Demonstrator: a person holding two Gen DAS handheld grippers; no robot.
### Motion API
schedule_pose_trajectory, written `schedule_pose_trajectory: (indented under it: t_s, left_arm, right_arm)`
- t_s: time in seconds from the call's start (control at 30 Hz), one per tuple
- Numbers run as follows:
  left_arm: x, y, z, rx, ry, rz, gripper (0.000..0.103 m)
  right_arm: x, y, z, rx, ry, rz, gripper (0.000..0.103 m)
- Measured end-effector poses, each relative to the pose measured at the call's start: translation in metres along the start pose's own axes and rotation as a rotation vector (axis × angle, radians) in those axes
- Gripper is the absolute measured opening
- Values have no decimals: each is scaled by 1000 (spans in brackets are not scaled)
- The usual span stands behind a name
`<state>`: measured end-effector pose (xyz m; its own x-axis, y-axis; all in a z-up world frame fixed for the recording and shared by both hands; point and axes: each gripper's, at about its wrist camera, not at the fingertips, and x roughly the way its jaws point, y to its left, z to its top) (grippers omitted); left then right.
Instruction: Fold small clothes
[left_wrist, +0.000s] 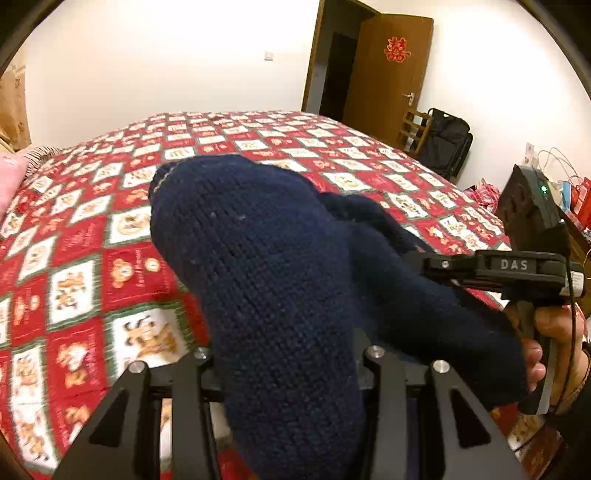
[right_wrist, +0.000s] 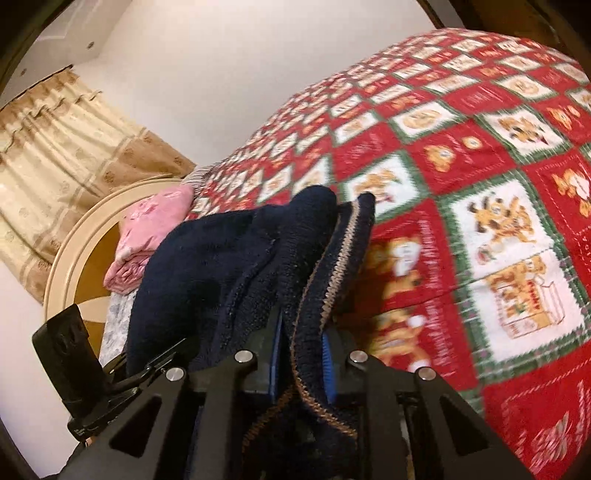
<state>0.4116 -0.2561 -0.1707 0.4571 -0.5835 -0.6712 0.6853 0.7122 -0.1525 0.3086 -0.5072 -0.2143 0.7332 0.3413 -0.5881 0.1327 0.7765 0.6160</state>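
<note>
A navy knitted garment (left_wrist: 258, 266) hangs in the air above the bed, held between both grippers. My left gripper (left_wrist: 288, 373) is shut on one part of it; the knit covers the fingers. My right gripper (right_wrist: 301, 354) is shut on the garment's ribbed hem (right_wrist: 332, 280), which has a tan stripe, with blue pads (right_wrist: 327, 354) showing beside it. The right gripper also shows in the left wrist view (left_wrist: 424, 264), clamped on the knit at right. The left gripper's body shows in the right wrist view at lower left (right_wrist: 92, 369).
A red, white and green patterned quilt (left_wrist: 92, 258) covers the bed (right_wrist: 480, 184). A pink pillow (right_wrist: 147, 236) lies at the head by a cream headboard (right_wrist: 70, 258). A brown door (left_wrist: 388, 74), a black bag (left_wrist: 447, 144) and clutter stand at far right.
</note>
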Motion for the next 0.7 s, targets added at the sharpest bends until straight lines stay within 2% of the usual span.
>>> schedule_pose_trajectory:
  t_s: [0.4,0.7]
  left_arm:
    - [-89,30,-22,-64,-59,29,42]
    - [-141,58,-45,-111,-93,100,42]
  right_arm:
    - [12,73,-37,-9,48,131,18]
    - [35,137,-59,-55,101,209,18]
